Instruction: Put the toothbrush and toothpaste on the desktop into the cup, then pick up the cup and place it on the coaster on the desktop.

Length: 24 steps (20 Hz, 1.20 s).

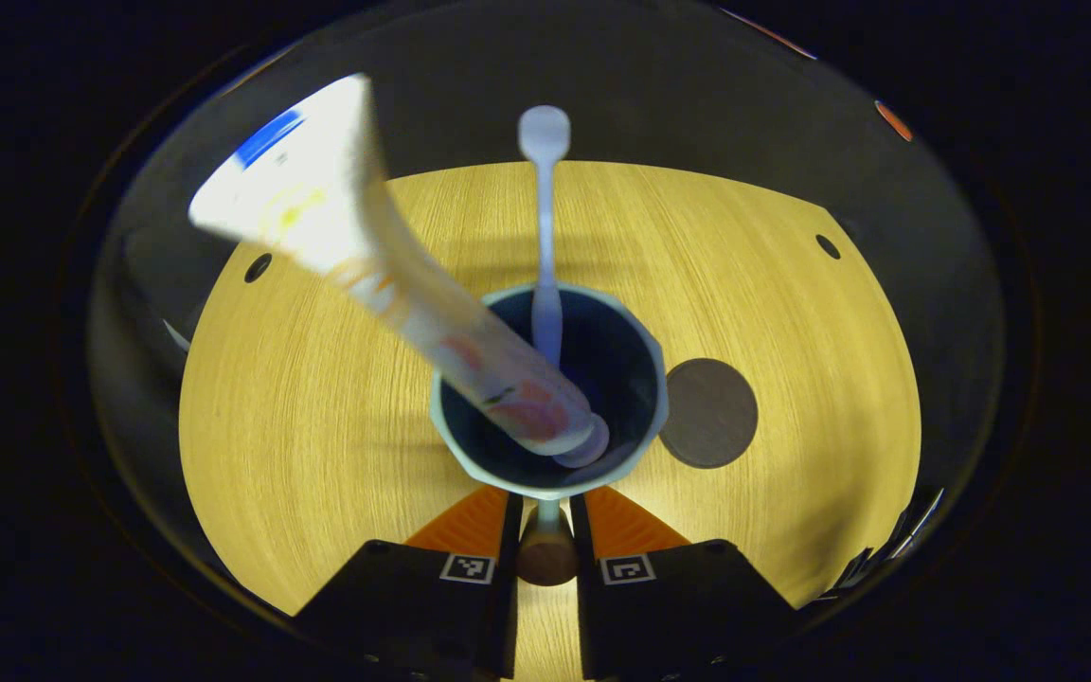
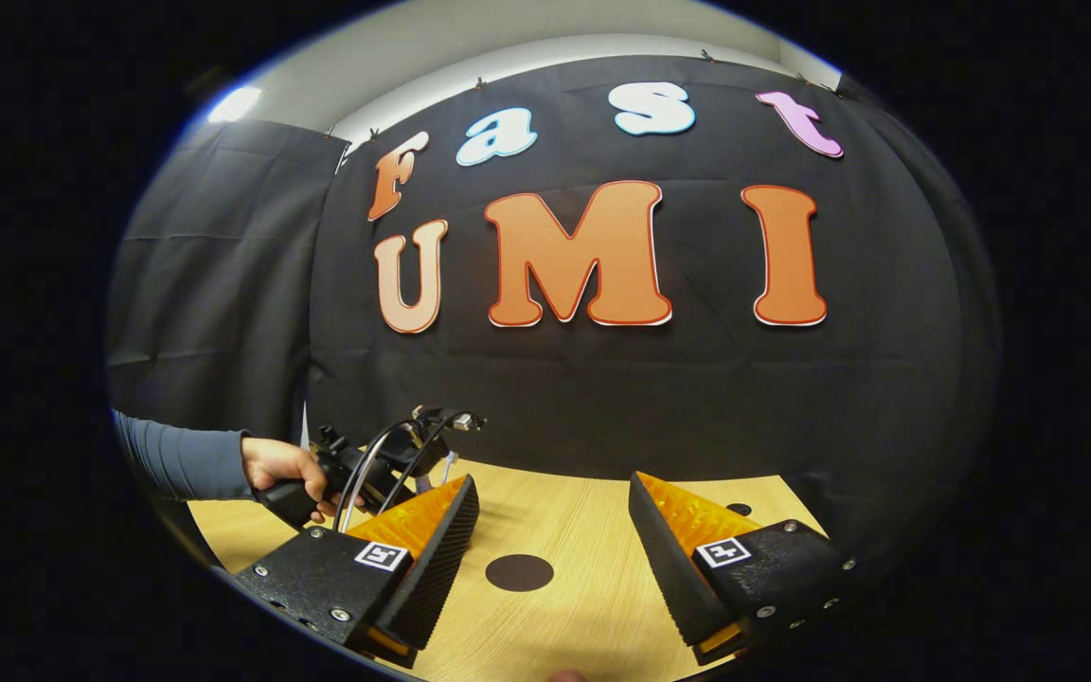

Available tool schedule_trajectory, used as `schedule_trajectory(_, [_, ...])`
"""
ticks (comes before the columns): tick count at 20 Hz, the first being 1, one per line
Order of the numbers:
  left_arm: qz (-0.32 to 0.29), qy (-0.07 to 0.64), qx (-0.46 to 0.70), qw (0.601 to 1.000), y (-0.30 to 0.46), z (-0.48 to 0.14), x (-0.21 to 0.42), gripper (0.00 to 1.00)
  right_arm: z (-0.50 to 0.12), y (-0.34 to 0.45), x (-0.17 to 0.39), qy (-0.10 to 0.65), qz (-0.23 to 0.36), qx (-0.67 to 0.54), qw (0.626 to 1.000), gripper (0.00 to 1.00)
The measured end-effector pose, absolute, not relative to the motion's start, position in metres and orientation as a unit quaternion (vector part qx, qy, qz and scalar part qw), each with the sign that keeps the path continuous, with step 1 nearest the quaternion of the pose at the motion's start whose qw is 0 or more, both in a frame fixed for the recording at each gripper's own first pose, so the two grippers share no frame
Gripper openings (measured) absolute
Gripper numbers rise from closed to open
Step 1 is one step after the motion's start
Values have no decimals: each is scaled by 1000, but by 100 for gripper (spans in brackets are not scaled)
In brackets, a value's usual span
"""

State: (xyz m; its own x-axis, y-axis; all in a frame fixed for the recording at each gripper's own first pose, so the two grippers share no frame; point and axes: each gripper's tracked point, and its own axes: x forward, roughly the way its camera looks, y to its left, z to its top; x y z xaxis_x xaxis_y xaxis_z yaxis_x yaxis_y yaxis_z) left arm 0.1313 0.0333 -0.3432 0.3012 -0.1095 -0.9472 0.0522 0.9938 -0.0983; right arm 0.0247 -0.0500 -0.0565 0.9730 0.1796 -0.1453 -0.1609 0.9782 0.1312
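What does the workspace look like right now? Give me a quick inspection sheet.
Surface: wooden desktop, a few small holes.
Job's things: toothbrush and toothpaste stand in the cup; coaster beside the cup, bare.
Clutter: nothing seen.
Grippers: left hand-held gripper shut on the cup's handle; right hand-held gripper open, holding nothing.
Cables: loops on the left gripper's body.
Surroundings: black cloth wall; person's hand.

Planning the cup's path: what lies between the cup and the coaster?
Nothing: in the left gripper view the cup and the dark round coaster sit side by side, with hardly any bare wooden desktop between them.
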Motion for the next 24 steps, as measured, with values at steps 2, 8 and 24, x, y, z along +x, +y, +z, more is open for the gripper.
schedule_trajectory(2, [-54, 582, -19, 811, 35, -338, 137, 26, -58, -54, 21, 78, 81, 61, 992, 95])
schedule_trajectory(8, [-79, 581, -5, 810, 27, -333, 130, 26, -63, -75, 5, 83, 65, 64, 992, 95])
schedule_trajectory(24, [-107, 606, 36, 788, 26, -326, 129, 26, -103, -123, -26, 128, 25, 86, 988, 95])
